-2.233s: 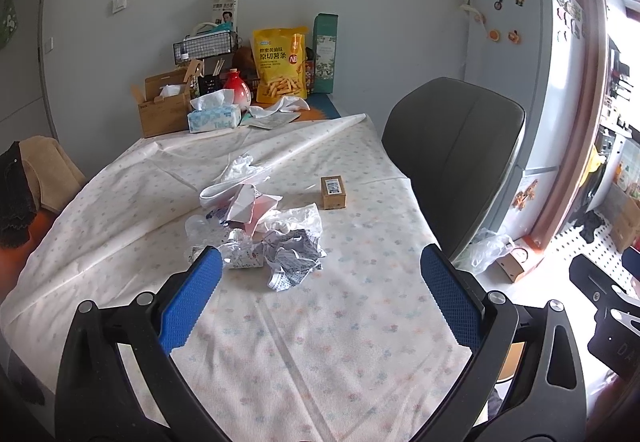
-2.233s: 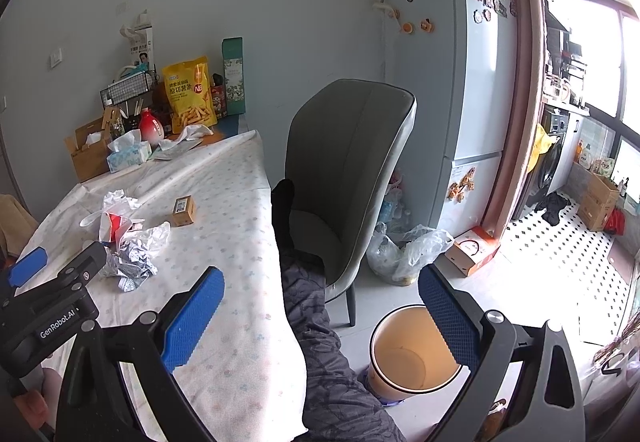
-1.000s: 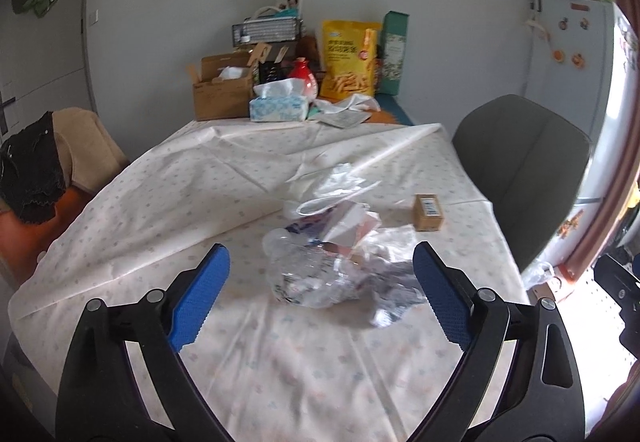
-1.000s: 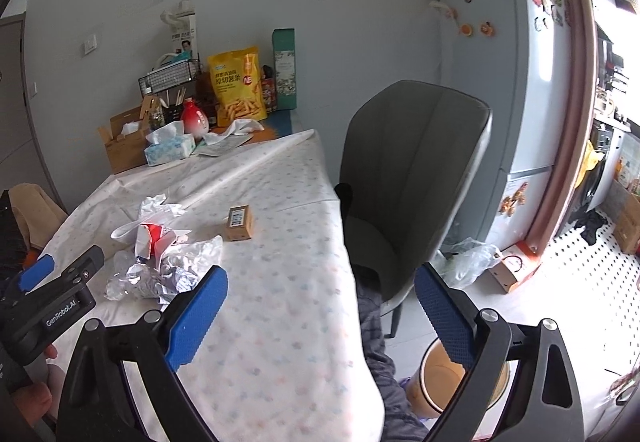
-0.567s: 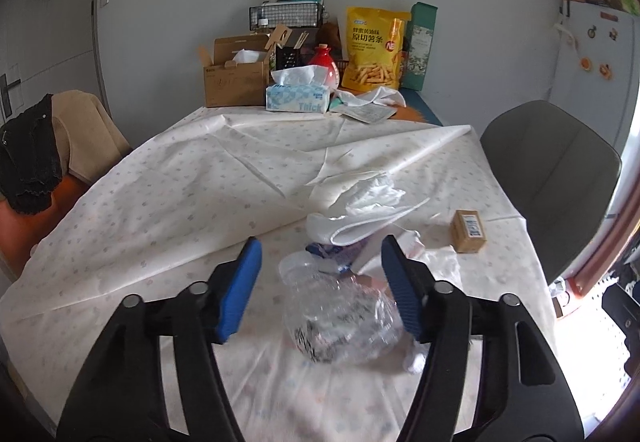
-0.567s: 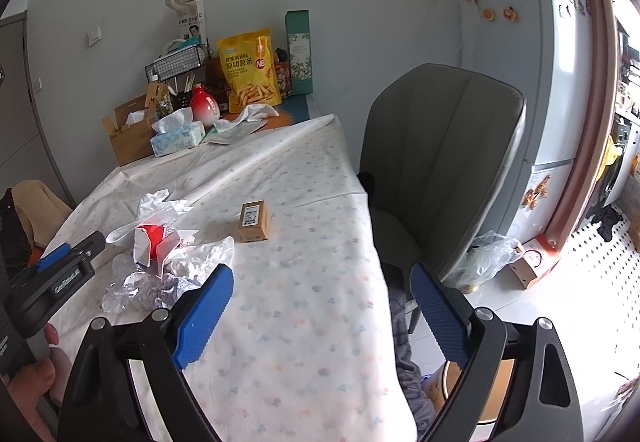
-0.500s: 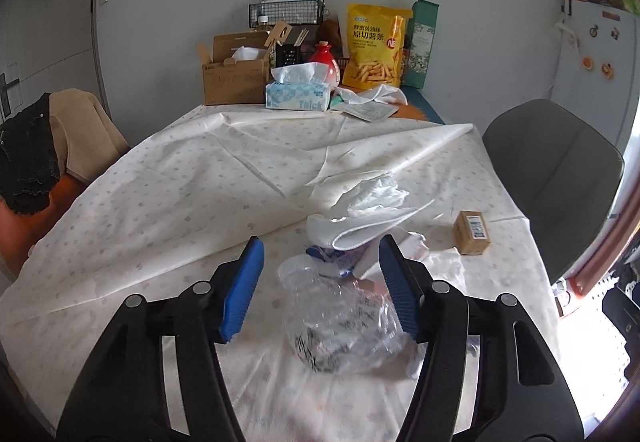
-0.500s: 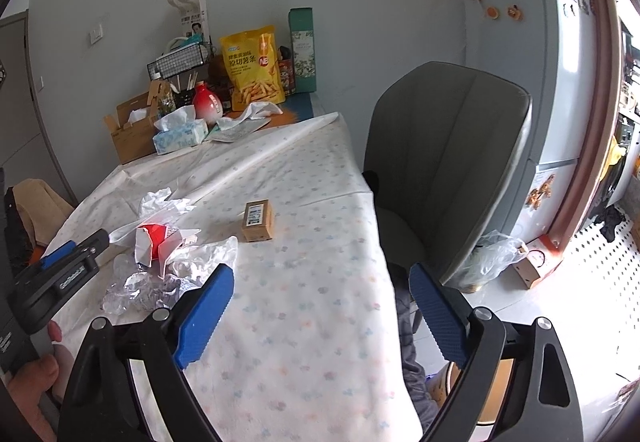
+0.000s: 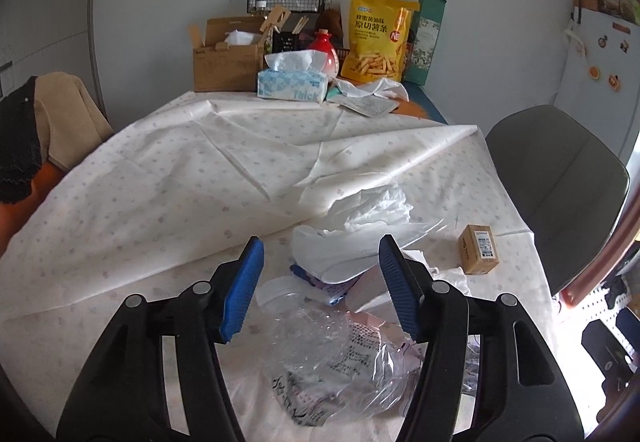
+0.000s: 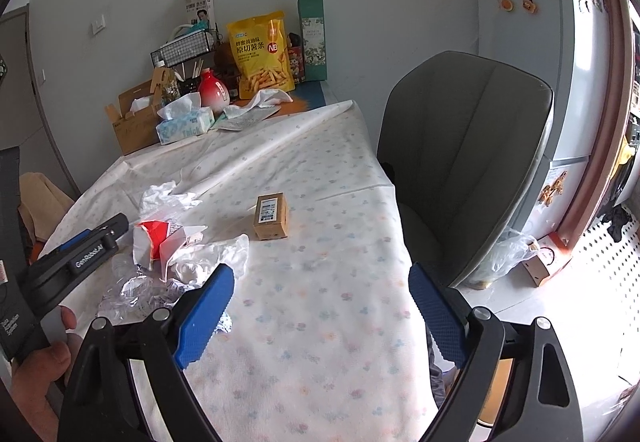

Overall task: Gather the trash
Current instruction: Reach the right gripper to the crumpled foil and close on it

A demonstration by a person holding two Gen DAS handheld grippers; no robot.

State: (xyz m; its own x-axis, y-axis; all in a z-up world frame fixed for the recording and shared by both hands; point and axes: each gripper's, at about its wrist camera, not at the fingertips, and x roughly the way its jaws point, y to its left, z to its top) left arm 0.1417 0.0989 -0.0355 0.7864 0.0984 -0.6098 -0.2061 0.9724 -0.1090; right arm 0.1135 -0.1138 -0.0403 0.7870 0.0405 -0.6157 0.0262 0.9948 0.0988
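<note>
My left gripper (image 9: pixel 320 282) half-open over clear plastic wrapper (image 9: pixel 340 358), not gripping; next lower, close. Right gripper (image 10: pixel 320 318) wide, empty.

The left gripper (image 9: pixel 320 286) points forward and down, its 2 blue pads (image 9: pixel 243 288) partly apart with nothing pressed between them. The right gripper (image 10: pixel 320 316) points down the same way, its jaws wide apart. A bare hand (image 10: pixel 38 370) holds the left gripper from below

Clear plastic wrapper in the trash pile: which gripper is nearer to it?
Left. The left gripper straddles the clear plastic wrapper, pads not pressing it. The right gripper hangs over bare tablecloth beside the pile.
</note>
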